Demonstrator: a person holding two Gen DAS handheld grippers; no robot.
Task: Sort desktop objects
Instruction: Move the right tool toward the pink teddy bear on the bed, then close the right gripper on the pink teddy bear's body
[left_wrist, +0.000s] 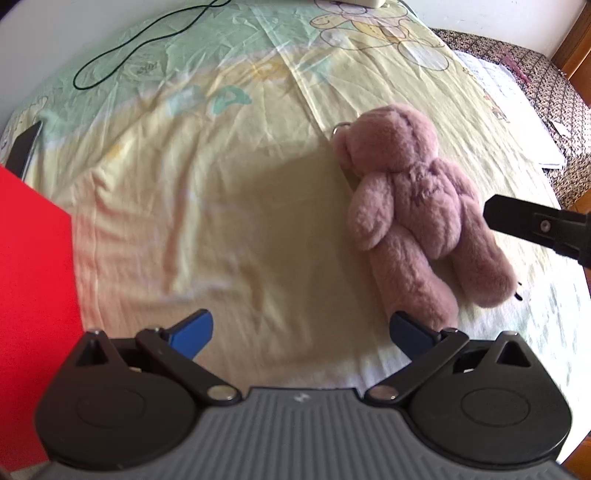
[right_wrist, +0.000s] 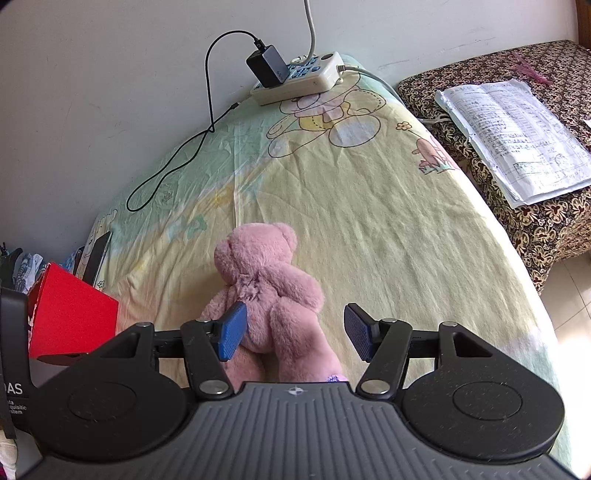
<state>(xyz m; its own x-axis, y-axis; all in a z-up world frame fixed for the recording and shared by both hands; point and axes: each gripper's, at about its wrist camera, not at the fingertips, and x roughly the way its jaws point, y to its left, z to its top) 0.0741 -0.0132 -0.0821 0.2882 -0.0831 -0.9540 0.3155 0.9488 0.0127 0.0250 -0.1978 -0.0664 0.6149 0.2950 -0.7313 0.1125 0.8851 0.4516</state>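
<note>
Plush bear (right_wrist: 264, 295), pink and fuzzy, lies face down on the wrinkled yellow-green sheet (right_wrist: 369, 229), its legs between the spread pads of the right gripper (right_wrist: 295, 334), which stand released.

Ribbed blue pads flank the soft legs without pressing them; the left gripper (left_wrist: 301, 338) also gapes empty over bare sheet beside the bear. A hard-edged red box (right_wrist: 74, 314) stands at the left, and open cloth stretches ahead to the white power strip (right_wrist: 299, 79).
</note>
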